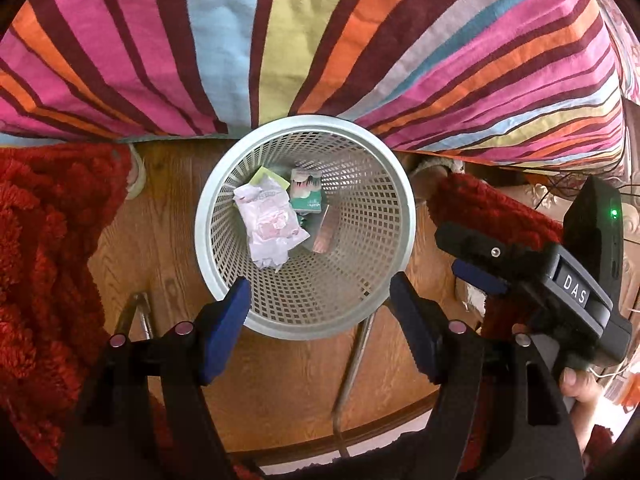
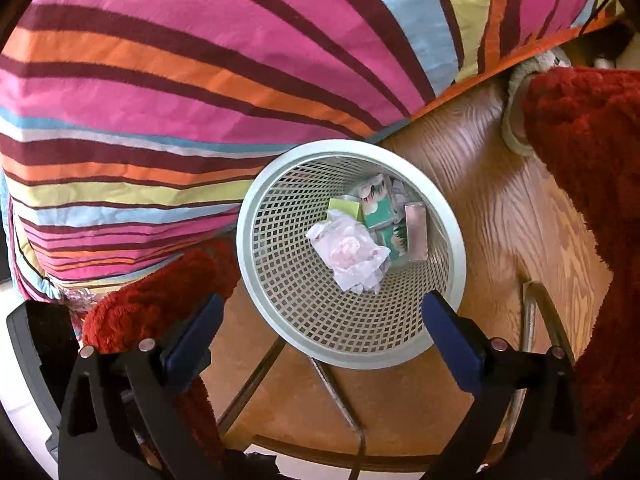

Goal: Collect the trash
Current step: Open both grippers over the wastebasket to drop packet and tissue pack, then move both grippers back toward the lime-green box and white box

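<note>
While both released tools hover over the basket (image 1: 402, 216), only the left view shows the right tool (image 1: 476, 264).

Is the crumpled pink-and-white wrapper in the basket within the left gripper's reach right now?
Probably yes: the left gripper hangs open above the basket mouth, and the wrapper lies on top, uncovered.

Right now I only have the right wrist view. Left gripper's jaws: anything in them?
Observer: Nothing. The left gripper is open, its blue pads framing the near rim of the pale grey mesh plastic basket.
Operator: Status light on the right gripper?
Observer: A small green light glows on its black body.
Operator: Any marking?
Observer: A white label reading DAS.
</note>
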`<control>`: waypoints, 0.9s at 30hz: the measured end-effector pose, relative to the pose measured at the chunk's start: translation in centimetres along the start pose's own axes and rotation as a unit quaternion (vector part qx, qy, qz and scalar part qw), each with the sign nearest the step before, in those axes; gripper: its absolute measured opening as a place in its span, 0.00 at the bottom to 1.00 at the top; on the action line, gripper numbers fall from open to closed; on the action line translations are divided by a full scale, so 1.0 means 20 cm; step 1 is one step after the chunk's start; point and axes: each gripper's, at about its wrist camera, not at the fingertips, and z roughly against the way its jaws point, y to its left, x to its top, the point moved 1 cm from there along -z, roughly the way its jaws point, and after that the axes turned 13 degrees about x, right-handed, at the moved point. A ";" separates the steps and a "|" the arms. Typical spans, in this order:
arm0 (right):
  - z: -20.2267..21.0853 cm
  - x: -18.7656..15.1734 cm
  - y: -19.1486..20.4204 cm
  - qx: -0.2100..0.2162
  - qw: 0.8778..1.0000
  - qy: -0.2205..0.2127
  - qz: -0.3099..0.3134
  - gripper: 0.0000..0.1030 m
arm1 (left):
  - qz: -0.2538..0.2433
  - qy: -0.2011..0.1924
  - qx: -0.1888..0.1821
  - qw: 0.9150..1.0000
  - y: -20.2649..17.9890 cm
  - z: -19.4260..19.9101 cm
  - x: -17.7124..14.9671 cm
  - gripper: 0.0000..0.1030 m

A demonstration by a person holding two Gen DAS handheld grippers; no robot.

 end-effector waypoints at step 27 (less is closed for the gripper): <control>0.40 -0.11 0.33 0.023 0.946 -0.237 0.219 0.92 | 0.017 -0.293 0.009 0.956 0.01 0.56 -0.09 0.84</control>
